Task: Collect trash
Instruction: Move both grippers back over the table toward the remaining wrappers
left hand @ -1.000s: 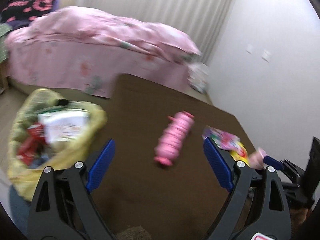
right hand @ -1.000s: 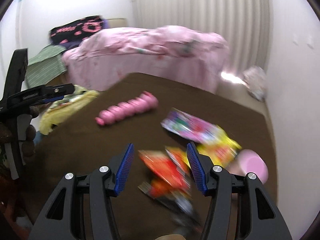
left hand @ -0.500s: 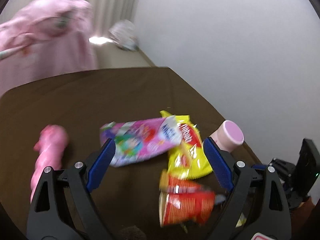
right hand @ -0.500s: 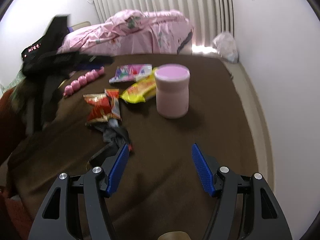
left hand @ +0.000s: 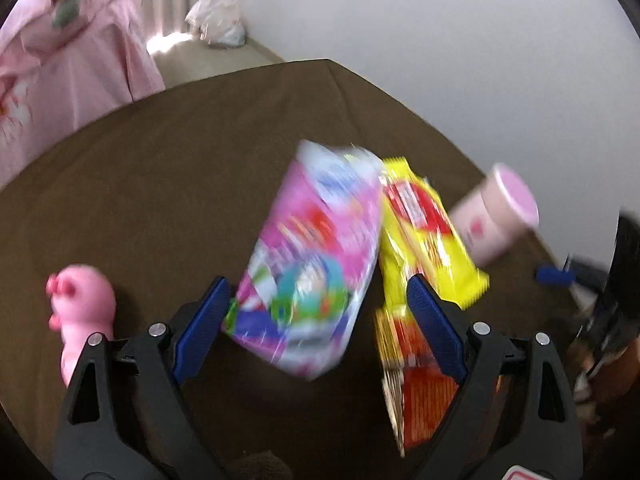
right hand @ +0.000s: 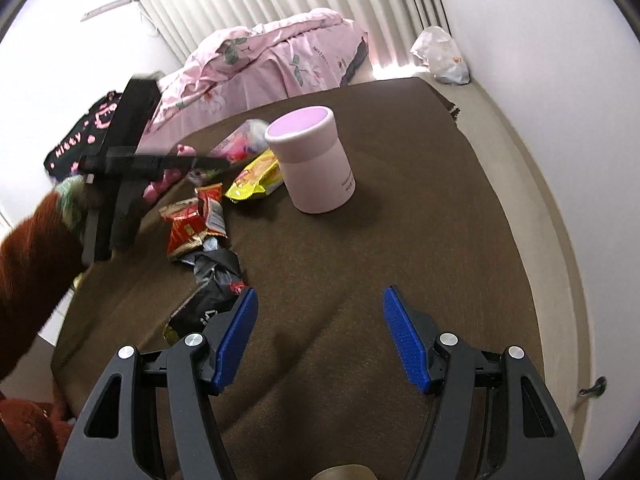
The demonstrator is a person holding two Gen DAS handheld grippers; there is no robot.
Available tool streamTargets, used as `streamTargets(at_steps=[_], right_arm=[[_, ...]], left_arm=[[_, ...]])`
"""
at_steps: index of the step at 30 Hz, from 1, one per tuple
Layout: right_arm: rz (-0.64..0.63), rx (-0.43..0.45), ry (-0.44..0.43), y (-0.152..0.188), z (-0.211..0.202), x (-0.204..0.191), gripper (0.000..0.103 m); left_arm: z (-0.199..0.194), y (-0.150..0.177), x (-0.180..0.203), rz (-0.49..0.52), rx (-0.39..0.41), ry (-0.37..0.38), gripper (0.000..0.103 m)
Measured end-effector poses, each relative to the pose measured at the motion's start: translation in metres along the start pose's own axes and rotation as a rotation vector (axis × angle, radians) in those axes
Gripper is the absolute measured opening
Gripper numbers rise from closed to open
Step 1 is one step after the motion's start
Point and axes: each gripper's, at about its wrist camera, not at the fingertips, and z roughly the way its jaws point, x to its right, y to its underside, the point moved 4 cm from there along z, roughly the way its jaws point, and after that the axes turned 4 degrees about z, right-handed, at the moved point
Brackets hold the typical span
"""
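Snack wrappers lie on a brown table (left hand: 168,184). My left gripper (left hand: 316,312) is open just above the near end of a pink wrapper (left hand: 316,260), empty. A yellow wrapper (left hand: 424,232) and a red-orange wrapper (left hand: 420,376) lie to its right. My right gripper (right hand: 318,336) is open and empty over bare cloth. In the right wrist view the red wrapper (right hand: 192,228), a black wrapper (right hand: 216,280) and the yellow wrapper (right hand: 256,180) lie ahead to the left. The left gripper (right hand: 192,162) reaches over them there.
A pink lidded canister (right hand: 312,164) stands on the table (right hand: 420,200), also in the left wrist view (left hand: 496,216). A pink bumpy toy (left hand: 80,312) lies at the left. A bed with a pink cover (right hand: 272,60) and a white bag (right hand: 440,56) are beyond.
My left gripper swung right from the yellow trash bag and toy and moved down close over the pink wrapper. My right gripper pulled back from the red wrapper to the table's near side.
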Motion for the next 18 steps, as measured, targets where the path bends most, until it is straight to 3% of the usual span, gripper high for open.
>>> streamTargets(at_steps=[4, 10, 13, 15, 18], right_arm=[[-0.009, -0.003, 0.014, 0.001, 0.0, -0.002, 0.062], [-0.056, -0.022, 0.061, 0.001, 0.005, -0.009, 0.062], [-0.05, -0.026, 0.059, 0.001, 0.005, -0.008, 0.062], [-0.04, -0.026, 0.058, 0.001, 0.004, -0.006, 0.062], [-0.086, -0.038, 0.104, 0.004, 0.006, -0.012, 0.062]], left_arm=[[-0.002, 0.013, 0.014, 0.044, 0.001, -0.083, 0.085], [0.005, 0.002, 0.004, -0.048, 0.019, -0.116, 0.085], [0.009, -0.007, 0.0, -0.082, 0.009, -0.187, 0.085], [0.01, -0.008, -0.001, -0.092, 0.013, -0.241, 0.078], [0.006, -0.007, -0.004, -0.101, 0.014, -0.329, 0.05]])
